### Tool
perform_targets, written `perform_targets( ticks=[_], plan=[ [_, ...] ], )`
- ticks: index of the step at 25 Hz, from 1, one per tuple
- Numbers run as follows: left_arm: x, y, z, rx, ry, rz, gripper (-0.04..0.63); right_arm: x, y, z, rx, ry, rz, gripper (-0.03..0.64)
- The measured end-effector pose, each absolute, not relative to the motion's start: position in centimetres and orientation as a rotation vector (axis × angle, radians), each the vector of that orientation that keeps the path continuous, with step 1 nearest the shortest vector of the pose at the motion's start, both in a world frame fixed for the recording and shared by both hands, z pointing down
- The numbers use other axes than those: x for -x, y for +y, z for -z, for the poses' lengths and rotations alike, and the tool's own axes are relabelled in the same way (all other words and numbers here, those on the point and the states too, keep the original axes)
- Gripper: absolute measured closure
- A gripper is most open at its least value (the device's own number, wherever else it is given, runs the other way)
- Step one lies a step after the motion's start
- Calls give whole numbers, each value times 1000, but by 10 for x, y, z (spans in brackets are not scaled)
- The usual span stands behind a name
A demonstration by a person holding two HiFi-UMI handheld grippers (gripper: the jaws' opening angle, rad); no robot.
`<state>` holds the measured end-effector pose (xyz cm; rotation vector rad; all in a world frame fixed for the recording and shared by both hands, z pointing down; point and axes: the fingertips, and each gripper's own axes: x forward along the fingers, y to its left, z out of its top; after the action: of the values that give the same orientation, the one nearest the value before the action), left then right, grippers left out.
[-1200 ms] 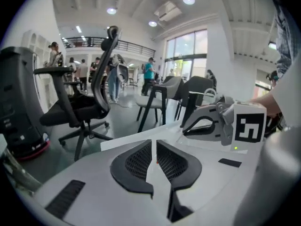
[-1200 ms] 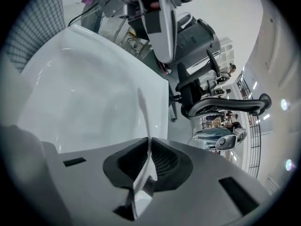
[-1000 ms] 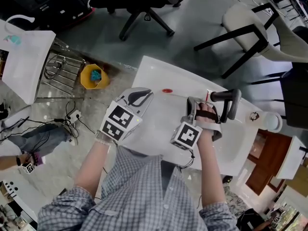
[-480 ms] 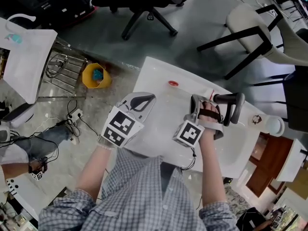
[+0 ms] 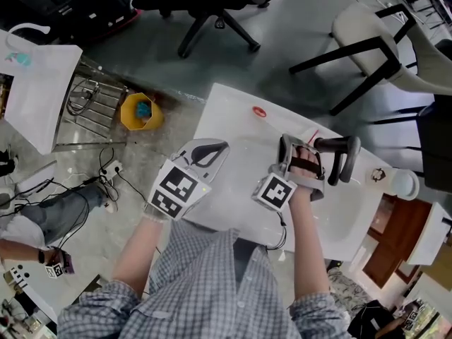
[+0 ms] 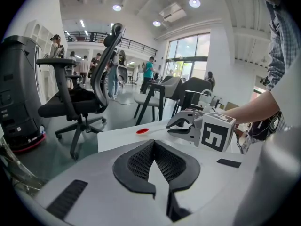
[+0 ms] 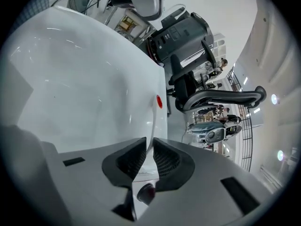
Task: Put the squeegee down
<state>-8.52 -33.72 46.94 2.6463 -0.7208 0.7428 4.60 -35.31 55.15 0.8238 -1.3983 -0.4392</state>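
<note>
The squeegee [image 7: 153, 114] was pinched by its thin white handle in the right gripper [image 7: 146, 149], whose jaws stood narrow and pressed on it. Its long axis ran straight on from the jaw tips, away from the person. It ended in a small red tip [image 5: 259, 110] well ahead of the gripper, near the far rim. The left gripper [image 6: 154, 143] hung to the left of the right one, its pads just brought together with nothing between them.

Beneath both lay a glossy white basin [image 5: 219, 101], its hollow spreading left of the handle in the right gripper view. Just right of the right gripper stood a black curved fitting [image 5: 345, 157]. Beyond the red tip were grey floor and a black office chair [image 6: 77, 98]. Left of the left gripper was a yellow bucket [image 5: 138, 111].

The squeegee's blade end was hidden behind the jaws and hand, and a dark round shape at the jaw roots could not be identified. White on white, the handle nearly vanished in the head view, and whether the tip touched the rim was unclear.
</note>
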Motion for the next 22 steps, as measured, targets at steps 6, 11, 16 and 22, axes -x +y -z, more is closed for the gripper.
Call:
perform_targets(
  ticks=[6, 11, 16, 22],
  plan=[
    [86, -335, -472, -2638, -711, -742, 586, -49, -353, -552, -837, -1427, 397, 529],
    [88, -331, -475, -2623, -706, -738, 586, -50, -349, -551, -879, -1440, 355, 479],
    [86, -330, -472, -2641, -692, -733, 586, -44, -348, -539, -928, -1470, 348, 471],
    [77, -324, -462, -2681, -664, -668, 588, -35, -343, -513, -1019, -1516, 402, 486]
  ],
)
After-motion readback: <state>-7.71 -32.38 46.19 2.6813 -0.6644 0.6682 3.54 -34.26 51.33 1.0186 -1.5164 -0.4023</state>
